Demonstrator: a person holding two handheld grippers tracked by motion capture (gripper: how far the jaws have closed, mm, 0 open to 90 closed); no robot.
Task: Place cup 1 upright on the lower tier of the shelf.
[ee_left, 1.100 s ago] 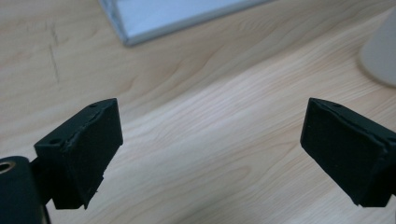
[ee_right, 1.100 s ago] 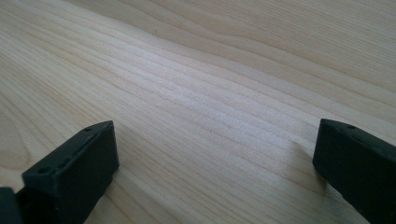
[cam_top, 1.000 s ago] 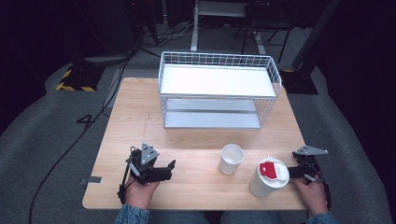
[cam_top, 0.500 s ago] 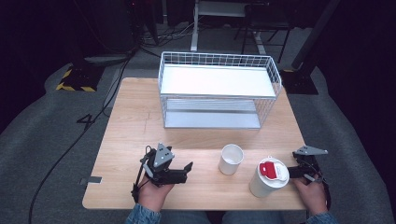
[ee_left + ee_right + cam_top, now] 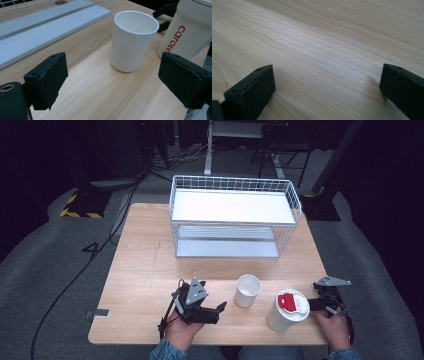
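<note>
A white cup [image 5: 248, 290] stands open and upright near the table's front, and my left gripper view has it [image 5: 133, 40] just ahead. Right of the cup is a taller white container [image 5: 287, 312] with a red lid; its side [image 5: 185, 27] carries red lettering. My left gripper [image 5: 219, 312] lies left of the cup and points at it. Its jaws [image 5: 115, 77] are open with nothing between them, having narrowed slightly in the last second. My right gripper [image 5: 314, 304] sits at the container's right side, jaws open over bare wood [image 5: 324, 92].
A white wire rack [image 5: 235, 220] with two shelves stands at the back of the wooden table [image 5: 145, 270]. Its lower shelf [image 5: 37, 30] is to the left in the left gripper view. Dark floor and cables surround the table.
My left gripper has slid to the right along the table's front, closer to the cup. The right gripper, the cup and the container have stayed put.
</note>
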